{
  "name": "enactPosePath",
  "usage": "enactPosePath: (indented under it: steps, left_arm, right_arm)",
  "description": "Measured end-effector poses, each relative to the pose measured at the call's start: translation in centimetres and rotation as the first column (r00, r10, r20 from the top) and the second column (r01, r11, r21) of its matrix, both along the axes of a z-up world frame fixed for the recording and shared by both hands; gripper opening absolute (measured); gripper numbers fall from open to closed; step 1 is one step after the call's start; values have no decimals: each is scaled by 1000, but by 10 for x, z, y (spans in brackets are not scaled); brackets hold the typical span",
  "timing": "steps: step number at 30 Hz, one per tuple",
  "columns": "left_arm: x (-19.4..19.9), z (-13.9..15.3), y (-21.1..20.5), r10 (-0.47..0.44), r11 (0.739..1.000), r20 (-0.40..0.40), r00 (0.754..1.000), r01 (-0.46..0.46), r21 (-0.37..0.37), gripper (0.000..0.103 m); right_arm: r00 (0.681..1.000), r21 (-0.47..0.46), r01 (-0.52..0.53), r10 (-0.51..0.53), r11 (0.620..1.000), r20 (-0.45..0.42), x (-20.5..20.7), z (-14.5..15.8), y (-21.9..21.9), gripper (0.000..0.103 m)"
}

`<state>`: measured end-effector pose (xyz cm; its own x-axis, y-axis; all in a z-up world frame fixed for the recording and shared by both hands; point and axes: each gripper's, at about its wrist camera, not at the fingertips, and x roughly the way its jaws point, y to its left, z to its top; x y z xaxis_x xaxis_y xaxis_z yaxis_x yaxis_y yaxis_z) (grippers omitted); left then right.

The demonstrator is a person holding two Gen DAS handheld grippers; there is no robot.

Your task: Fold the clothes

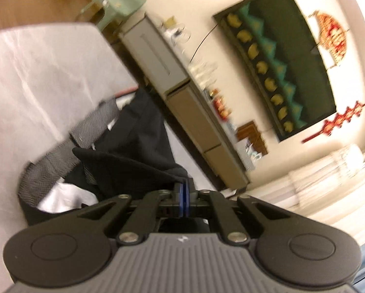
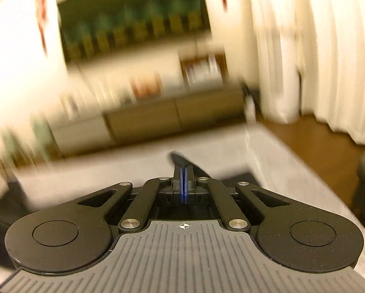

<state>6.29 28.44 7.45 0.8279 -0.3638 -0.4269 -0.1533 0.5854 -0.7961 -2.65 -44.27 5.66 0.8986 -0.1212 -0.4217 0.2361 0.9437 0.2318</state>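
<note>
A black fabric garment with a grey herringbone lining (image 1: 123, 146) is held above the white-covered table (image 1: 35, 73), clamped by the left gripper (image 1: 182, 190) and right gripper (image 2: 183, 171); folding is judged barely begun.

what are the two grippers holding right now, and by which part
Both are shut on the black garment: the left gripper pinches a fabric edge, the right gripper another bit of its dark fabric.

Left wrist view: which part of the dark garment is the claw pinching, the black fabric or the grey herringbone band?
The black fabric: its corner runs into the shut left claw. The herringbone band lies apart, farther out.
</note>
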Motion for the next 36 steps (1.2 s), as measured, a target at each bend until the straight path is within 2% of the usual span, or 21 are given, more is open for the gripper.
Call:
enactPosePath:
  steps: [1,2,4,7,8,9,10,12,15,20,21,23,24,25,26,27,28,29,30,31,36]
  left_arm:
    - [-6,-2,5,-4,1000,-14,1000,4,7,2]
    - [-8,-7,8,-9,1000,-42,999,10,22,2]
    - [-12,-20,12,-19,998,-104,994,25,54,2]
    - [-16,-46,17,-20,995,-205,979,38,88,2]
    - [-18,-51,19,-19,995,-223,975,40,93,2]
    - [-19,-53,21,-14,995,-228,974,36,96,2]
    - [-21,-54,24,-8,995,-229,974,31,98,2]
    - [-23,-55,27,4,995,-226,974,18,95,2]
    - [-24,-52,22,8,996,-214,977,11,91,2]
    - [-18,-57,5,-32,991,-228,973,60,116,2]
    - [-17,-59,3,-39,990,-235,971,69,122,2]
    - [-15,-63,1,-49,988,-244,968,82,128,2]
    - [-13,-64,0,-54,988,-249,967,89,130,2]
    - [-12,-66,-2,-59,987,-253,966,95,132,2]
    - [-11,-66,-3,-63,986,-253,965,100,133,2]
    - [-11,-67,-3,-67,986,-253,965,104,134,2]
    - [-10,-67,-4,-71,985,-252,965,108,134,2]
    - [-9,-66,-6,-74,985,-250,965,111,134,3]
    - [-8,-66,-7,-77,985,-248,966,113,133,3]
    - [-6,-66,-9,-78,984,-247,966,114,134,3]
    - [1,-63,-18,-83,983,-243,967,119,138,6]
  right_arm:
    - [998,31,1,-3,1000,65,-19,13,-1,0]
    - [998,69,16,-20,997,67,-35,7,-2,0]
    - [995,133,75,-66,988,-71,-57,-43,0,0]
    - [951,193,160,-99,968,-294,-75,-120,4,3]
    - [946,197,166,-99,966,-309,-80,-132,8,11]
    - [945,195,168,-101,966,-310,-86,-141,13,13]
    - [944,168,154,-94,974,-317,-86,-141,18,17]
    - [957,52,100,-82,994,-279,-79,-124,35,35]
    - [976,-149,15,-47,989,-212,-68,-98,66,59]
    - [971,-427,-206,131,880,-198,-46,-84,142,64]
    - [956,-456,-271,183,848,-229,-40,-89,155,76]
    - [928,-502,-358,238,787,-288,-29,-104,175,86]
    - [917,-526,-385,248,758,-314,-24,-113,183,86]
    - [909,-526,-398,244,752,-339,-18,-120,185,85]
    - [902,-515,-403,233,756,-364,-13,-127,183,78]
    - [894,-504,-408,223,761,-388,-7,-133,182,65]
    - [890,-462,-406,226,788,-396,-4,-134,176,62]
    - [887,-404,-400,236,823,-396,-3,-133,168,48]
    - [885,-343,-392,247,854,-396,-1,-131,160,14]
    - [893,-321,-367,233,873,-385,-1,-127,152,0]
    - [952,-307,-197,107,931,-286,-9,-96,112,0]
